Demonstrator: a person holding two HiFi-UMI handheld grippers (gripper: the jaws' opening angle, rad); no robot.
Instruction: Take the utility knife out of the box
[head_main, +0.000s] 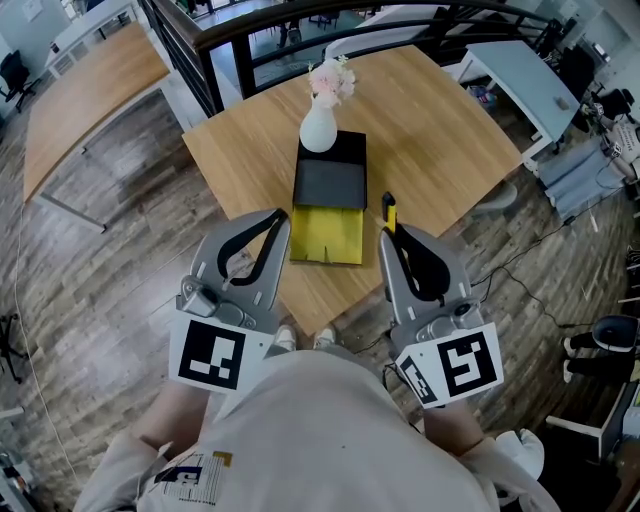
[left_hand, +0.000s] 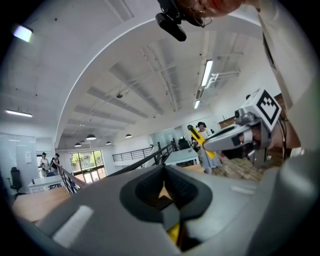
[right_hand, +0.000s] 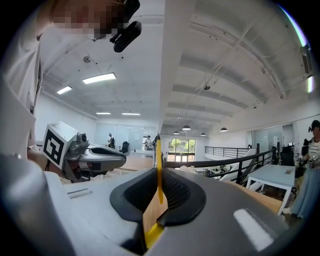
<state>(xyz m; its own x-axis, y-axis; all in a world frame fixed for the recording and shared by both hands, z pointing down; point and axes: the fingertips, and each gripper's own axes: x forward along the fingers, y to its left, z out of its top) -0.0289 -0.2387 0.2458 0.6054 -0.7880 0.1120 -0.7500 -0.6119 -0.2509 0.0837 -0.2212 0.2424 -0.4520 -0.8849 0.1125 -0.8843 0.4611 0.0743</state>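
Both hover over the desk's (head_main: 440, 130) near corner: my right gripper (head_main: 392, 236) pinches the utility knife (head_main: 389, 208); my left gripper (head_main: 280, 216) is closed, empty.

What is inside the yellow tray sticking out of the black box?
The yellow tray looks empty where it sticks out. Its far end is covered by the black box, so that part cannot be seen. The utility knife is held in the right tongs.
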